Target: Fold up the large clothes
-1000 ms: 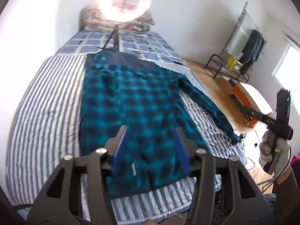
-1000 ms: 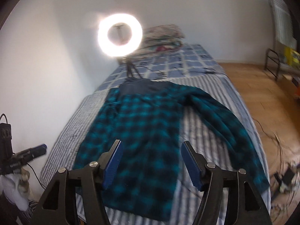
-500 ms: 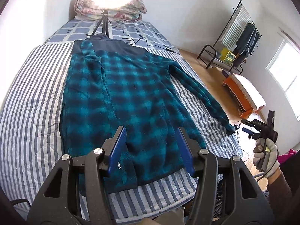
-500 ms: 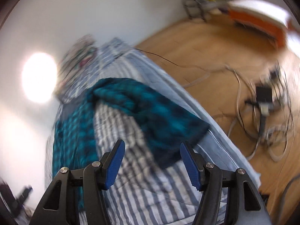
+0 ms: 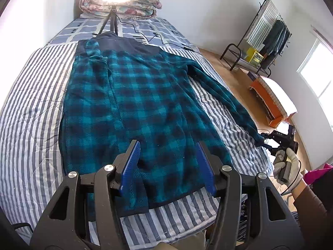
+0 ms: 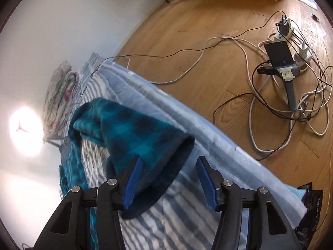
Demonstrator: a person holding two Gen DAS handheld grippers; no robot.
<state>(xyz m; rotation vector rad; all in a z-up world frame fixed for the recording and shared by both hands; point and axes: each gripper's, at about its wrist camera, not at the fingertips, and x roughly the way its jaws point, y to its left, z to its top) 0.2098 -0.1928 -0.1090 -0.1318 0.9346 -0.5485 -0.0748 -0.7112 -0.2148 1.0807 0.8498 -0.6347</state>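
Item 1: my left gripper [image 5: 167, 166], blue pads, jaws parted about halfway, nothing clamped; it hangs above the hem of the jacket.

Item 2: my right gripper [image 6: 168, 182], same blue pads, jaws closing, with the cuff [image 6: 166, 173] of the sleeve partly between them; the pads are not pressing on it. In the left wrist view it shows at the far right, in a gloved hand [image 5: 286, 166]; white lettering on its black body is too small to read.

Item 3: teal and black plaid fleece jacket [image 5: 133, 108], navy collar, spread flat on the bed, hem toward me. One sleeve [image 5: 224, 95] reaches out to the bed's right edge.

Item 4: bed with blue-and-white striped cover [image 5: 31, 112].

Item 5: ring light on tripod [image 5: 113, 18], at the head of the bed, next to folded floral bedding [image 5: 145, 4].

Item 6: wooden floor [image 6: 208, 20] with tangled cables and a power strip [image 6: 285, 29]. No legible labels.

Item 7: clothes rack [image 5: 264, 41] by the wall.
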